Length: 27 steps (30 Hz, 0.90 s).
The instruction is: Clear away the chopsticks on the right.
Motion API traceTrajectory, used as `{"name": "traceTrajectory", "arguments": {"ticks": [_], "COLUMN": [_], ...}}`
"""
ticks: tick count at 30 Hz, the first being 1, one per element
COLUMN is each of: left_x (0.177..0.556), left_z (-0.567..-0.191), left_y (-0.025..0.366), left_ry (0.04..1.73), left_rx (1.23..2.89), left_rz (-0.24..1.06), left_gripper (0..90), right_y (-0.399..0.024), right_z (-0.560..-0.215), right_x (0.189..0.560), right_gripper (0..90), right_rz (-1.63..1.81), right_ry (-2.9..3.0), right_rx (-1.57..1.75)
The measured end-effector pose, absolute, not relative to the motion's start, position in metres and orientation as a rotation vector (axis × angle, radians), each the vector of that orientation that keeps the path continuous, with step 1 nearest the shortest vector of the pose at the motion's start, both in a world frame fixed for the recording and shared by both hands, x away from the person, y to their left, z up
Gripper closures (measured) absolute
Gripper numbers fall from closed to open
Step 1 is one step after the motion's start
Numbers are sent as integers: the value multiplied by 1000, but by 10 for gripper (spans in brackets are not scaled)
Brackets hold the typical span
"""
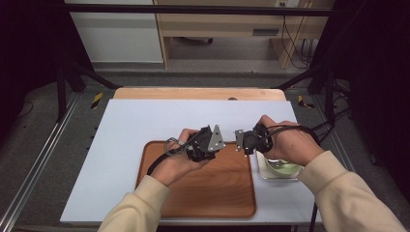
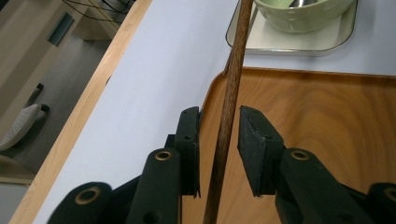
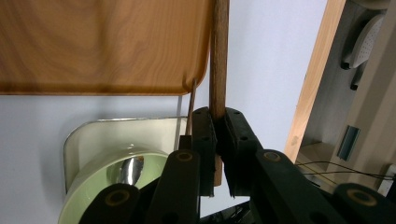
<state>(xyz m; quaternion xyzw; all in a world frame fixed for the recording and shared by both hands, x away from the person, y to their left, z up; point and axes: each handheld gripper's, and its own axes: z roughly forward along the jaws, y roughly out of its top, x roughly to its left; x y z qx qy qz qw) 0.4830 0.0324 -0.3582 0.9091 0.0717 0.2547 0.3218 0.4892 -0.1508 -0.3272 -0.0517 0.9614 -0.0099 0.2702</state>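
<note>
My right gripper point(image 3: 219, 140) is clamped on a thin brown wooden stick point(image 3: 218, 60); in the right gripper view both black jaws press against its sides, and the stick runs up and away from them past the corner of the wooden tray point(image 3: 102, 46). In the left gripper view the same stick point(image 2: 229, 107) passes between the jaws of my left gripper point(image 2: 219, 140). Those jaws stand at a narrow gap with the stick between them, and I see a sliver of space on each side, so the pads are not pressing on it.

From the high view I have both hands over the middle of the table point(image 1: 125, 121), the left gripper point(image 1: 205, 142) above the far right part of the tray point(image 1: 203, 188) and the right gripper point(image 1: 246, 140) just beside it, near the tray's right edge. The stick itself is too thin for me to make out there.

Under my right hand sits a pale green bowl point(image 1: 285, 169) on a small cream tray point(image 1: 263, 171), just beside the wooden tray. In the right gripper view I see something shiny and metal inside the bowl point(image 3: 116, 182); I cannot tell what it is.
</note>
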Motion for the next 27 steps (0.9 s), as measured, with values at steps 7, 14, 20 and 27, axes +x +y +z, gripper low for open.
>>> {"name": "traceTrajectory", "arguments": {"ticks": [7, 14, 20, 27], "left_x": [485, 484, 482, 487], "left_z": [-361, -363, -367, -372], "left_y": [29, 27, 29, 37], "left_ry": [183, 156, 143, 194], "left_rx": [2386, 2398, 2404, 2391], "left_rz": [663, 631, 602, 604], "left_gripper": [725, 807, 844, 844], "right_y": [-149, -149, -155, -173], "right_z": [-328, -330, -330, -324], "right_x": [489, 488, 494, 501], "right_gripper": [843, 839, 570, 214], "right_rz": [-26, -2, 84, 221], "right_ry": [2590, 2589, 2534, 2415], "right_rx": [-147, -164, -111, 94]}}
